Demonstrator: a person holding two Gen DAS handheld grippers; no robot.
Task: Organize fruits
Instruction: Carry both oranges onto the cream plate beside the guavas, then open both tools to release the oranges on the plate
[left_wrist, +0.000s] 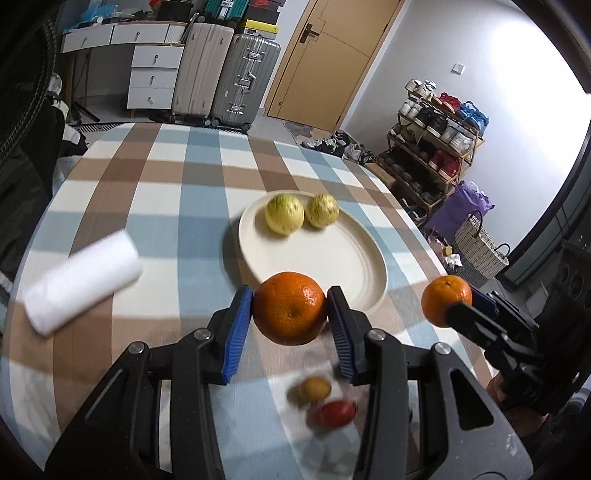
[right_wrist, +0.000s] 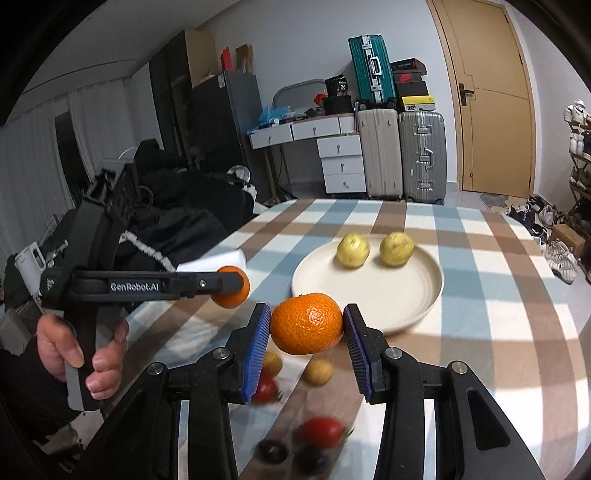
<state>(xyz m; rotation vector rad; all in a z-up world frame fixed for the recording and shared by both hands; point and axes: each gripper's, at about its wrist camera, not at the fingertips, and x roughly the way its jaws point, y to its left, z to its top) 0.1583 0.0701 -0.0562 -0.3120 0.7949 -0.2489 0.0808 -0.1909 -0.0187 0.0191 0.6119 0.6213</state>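
Both raised: left hand-held gripper (left_wrist: 290, 314) clamps orange (left_wrist: 290, 308), right hand-held gripper (right_wrist: 306, 332) clamps tangerine (right_wrist: 306, 323)

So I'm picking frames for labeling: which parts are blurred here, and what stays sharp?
Left wrist view: the held orange is sharp; the paper roll and small fruits below are smeared. Right wrist view: its orange is crisp; the plate and low fruits blur.
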